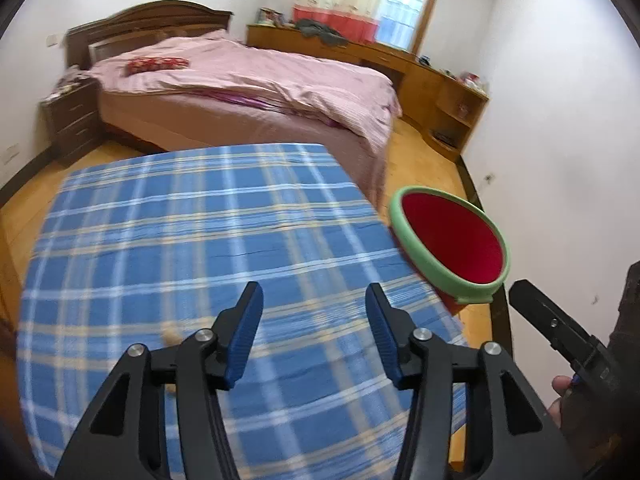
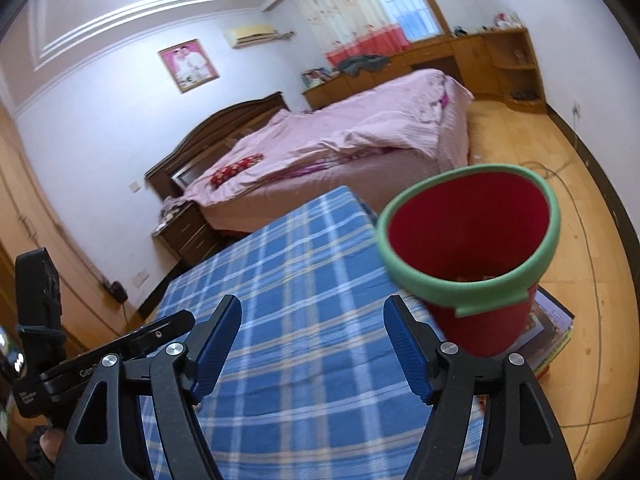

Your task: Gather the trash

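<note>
Right wrist: red bin (image 2: 476,248) upright — mouth upward, beside table (image 2: 300,280)

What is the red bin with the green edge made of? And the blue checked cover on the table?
The red bin looks like smooth, matte plastic: its walls are even and stiff. Its green rim seems a separate band, perhaps foam or soft plastic, since one end overlaps. The blue checked cover looks like woven cotton cloth: it shows fine creases and drapes over the edge.
</note>
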`<action>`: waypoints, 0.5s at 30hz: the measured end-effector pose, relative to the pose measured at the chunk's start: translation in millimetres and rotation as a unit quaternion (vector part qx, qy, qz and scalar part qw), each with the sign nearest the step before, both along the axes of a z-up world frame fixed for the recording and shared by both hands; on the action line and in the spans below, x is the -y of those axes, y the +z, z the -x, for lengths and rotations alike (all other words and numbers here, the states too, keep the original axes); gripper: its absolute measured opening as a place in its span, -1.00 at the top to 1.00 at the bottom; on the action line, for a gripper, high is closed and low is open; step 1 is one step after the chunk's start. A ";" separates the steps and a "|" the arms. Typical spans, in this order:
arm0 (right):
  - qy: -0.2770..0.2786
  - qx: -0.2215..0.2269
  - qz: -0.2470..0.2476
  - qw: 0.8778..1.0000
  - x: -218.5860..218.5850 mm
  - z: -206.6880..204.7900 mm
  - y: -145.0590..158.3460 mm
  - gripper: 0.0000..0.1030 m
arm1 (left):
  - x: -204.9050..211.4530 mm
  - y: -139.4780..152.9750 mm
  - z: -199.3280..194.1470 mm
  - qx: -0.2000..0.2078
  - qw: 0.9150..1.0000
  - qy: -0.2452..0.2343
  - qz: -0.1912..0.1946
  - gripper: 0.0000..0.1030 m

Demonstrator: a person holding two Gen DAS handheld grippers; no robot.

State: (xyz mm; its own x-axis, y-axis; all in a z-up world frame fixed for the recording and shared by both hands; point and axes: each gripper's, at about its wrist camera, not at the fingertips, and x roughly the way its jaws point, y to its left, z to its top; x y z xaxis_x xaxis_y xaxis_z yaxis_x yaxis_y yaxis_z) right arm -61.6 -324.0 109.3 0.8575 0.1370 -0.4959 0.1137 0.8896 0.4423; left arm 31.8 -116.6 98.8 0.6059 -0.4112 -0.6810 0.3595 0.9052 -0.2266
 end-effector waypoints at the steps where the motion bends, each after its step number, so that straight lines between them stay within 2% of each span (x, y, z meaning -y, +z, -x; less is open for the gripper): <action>1: 0.004 0.003 0.007 1.000 -7.8 2.2 1.9 -0.45 | -7.2 0.6 3.0 0.003 1.000 0.008 0.000 -0.11; 11: 0.020 0.030 0.088 0.995 -68.4 21.3 1.4 -0.47 | -67.1 -2.1 41.0 0.058 0.992 0.108 -0.034 -0.13; 13: 0.027 0.032 0.106 0.993 -80.5 23.6 -2.1 -0.67 | -73.8 -5.0 45.7 0.062 0.990 0.119 -0.040 -0.13; 15: 0.031 0.038 0.115 0.992 -89.1 26.2 -4.8 -0.67 | -81.1 -8.6 51.5 0.068 0.988 0.133 -0.045 -0.13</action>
